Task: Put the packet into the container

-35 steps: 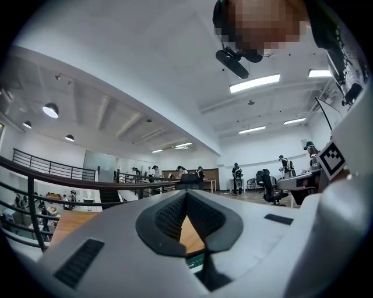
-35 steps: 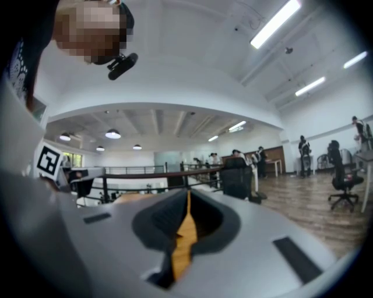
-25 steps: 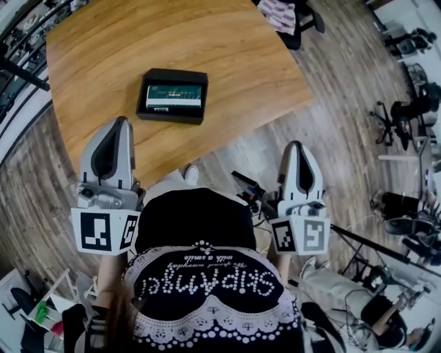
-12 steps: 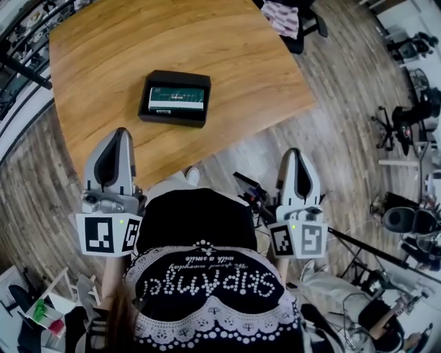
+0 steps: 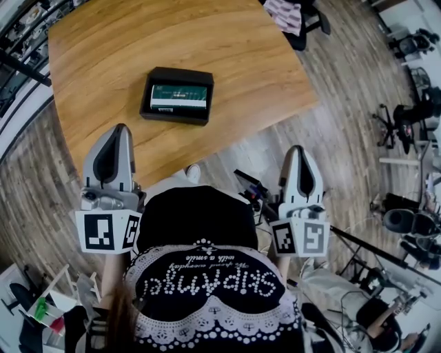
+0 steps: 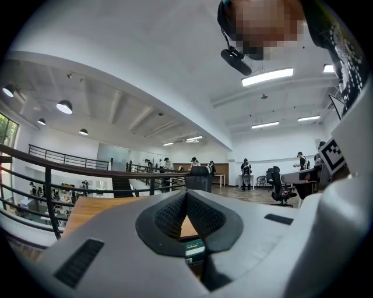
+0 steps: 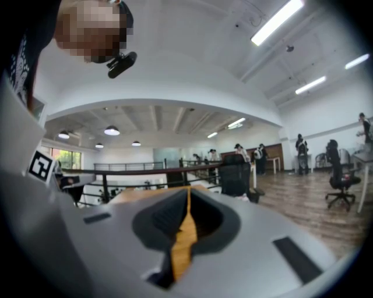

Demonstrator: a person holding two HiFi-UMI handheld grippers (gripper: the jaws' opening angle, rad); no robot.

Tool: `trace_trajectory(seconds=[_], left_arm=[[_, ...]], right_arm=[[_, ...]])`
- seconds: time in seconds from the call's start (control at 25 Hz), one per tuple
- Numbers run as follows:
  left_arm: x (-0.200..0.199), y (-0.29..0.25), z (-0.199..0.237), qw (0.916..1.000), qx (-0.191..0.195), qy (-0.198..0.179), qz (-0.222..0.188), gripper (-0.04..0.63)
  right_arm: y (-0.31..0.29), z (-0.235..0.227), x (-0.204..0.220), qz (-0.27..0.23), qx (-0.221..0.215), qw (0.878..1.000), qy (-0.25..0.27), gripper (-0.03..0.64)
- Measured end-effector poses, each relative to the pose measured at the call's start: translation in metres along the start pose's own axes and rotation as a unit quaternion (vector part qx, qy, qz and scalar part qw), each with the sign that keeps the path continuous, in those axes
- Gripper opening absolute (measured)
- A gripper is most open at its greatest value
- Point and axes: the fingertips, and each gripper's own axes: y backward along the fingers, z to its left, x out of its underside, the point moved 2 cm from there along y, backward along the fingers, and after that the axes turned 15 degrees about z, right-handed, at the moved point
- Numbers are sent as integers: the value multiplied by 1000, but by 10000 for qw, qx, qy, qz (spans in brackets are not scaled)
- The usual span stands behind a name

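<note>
Head view: wooden table [image 5: 124,48] with a black container [image 5: 177,73] resting on its near half, well in from every table edge. The green-and-white packet [image 5: 178,97] lies flat inside the container, so the task's thing is already within its walls. Bare wood surrounds the container on all sides, with the widest clear span toward the table's far and left edges.

The left gripper [image 5: 118,131] points level, its tip just over the table's near edge. In the left gripper view its jaws are pressed together with nothing between them. The right gripper [image 5: 298,150] hangs off the table's near right edge, above the plank floor [image 5: 331,103]. Its jaws likewise meet and hold nothing.

A chair [image 5: 300,21] stands at the table's far right corner. A dark railing [image 6: 49,198] runs beyond the table's left edge.
</note>
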Motion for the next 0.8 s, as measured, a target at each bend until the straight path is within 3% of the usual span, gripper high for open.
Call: trace_trajectory(seconds=[0.8], left_arm=[[3,-7,-5,9996,237,144,72,31]], right_arm=[[0,-1,4,59,26,10000,-23,38]])
